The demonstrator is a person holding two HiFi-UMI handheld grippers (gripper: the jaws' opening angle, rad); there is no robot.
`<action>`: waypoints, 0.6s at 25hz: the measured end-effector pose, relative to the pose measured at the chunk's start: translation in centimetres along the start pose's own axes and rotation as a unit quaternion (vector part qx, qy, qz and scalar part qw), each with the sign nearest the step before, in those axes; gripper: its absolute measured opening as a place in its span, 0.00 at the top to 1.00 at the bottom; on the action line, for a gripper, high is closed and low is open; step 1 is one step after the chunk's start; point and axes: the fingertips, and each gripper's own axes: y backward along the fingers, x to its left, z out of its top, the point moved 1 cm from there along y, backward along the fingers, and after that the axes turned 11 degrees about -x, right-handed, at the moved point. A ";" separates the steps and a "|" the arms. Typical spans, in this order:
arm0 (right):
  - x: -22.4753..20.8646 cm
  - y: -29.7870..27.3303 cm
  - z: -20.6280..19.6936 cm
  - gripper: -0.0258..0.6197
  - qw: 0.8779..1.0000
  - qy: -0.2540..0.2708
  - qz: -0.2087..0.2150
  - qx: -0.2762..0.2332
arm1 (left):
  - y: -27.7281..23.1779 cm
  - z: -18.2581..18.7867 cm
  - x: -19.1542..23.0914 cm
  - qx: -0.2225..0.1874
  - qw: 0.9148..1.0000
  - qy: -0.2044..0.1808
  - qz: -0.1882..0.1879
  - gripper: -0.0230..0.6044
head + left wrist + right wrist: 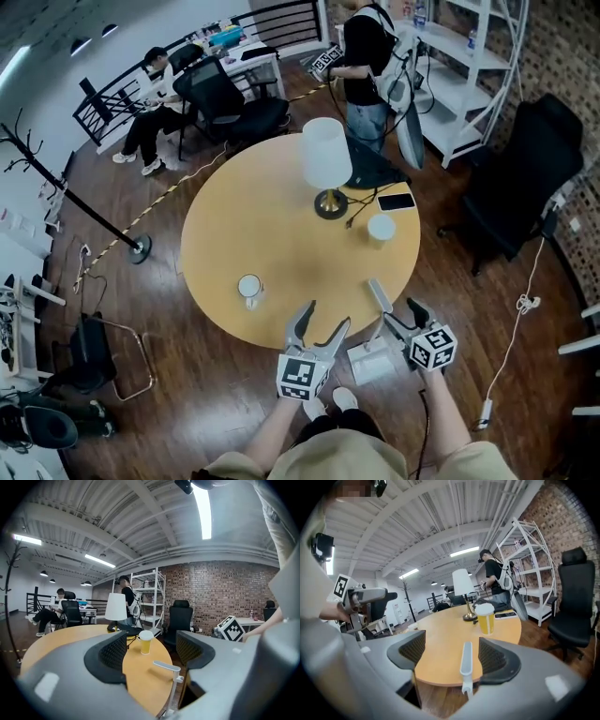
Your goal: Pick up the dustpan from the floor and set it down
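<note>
A white dustpan [372,361] sits on the wooden floor by the round table's near edge, its long handle [379,295] standing up. My right gripper [403,316] is open around the handle top. In the right gripper view the handle [466,660] stands between the jaws, closer to the right pad, with neither pad pressing on it. My left gripper [327,316] hovers just left of the dustpan, jaws apart and nothing between them. In the left gripper view the handle [168,667] shows beyond the jaws, against the table edge.
The round wooden table [281,216] carries a white lamp [326,155], a cup [381,228], another cup [249,287] and a phone [396,202]. A black chair [525,178] and white shelving [469,66] stand at right. One person stands and another sits beyond the table.
</note>
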 end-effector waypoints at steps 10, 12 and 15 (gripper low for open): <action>12.6 -3.4 13.4 0.39 0.985 0.120 0.068 -0.105 | 7.4 7.8 6.3 -0.047 0.993 -0.028 0.108 0.45; 15.5 -4.0 15.3 0.38 0.974 0.173 0.078 -0.122 | 9.4 9.3 7.5 -0.061 0.988 -0.035 0.135 0.45; 19.4 -4.5 17.6 0.36 0.966 0.187 0.090 -0.156 | 12.5 11.2 8.9 -0.077 0.981 -0.051 0.172 0.45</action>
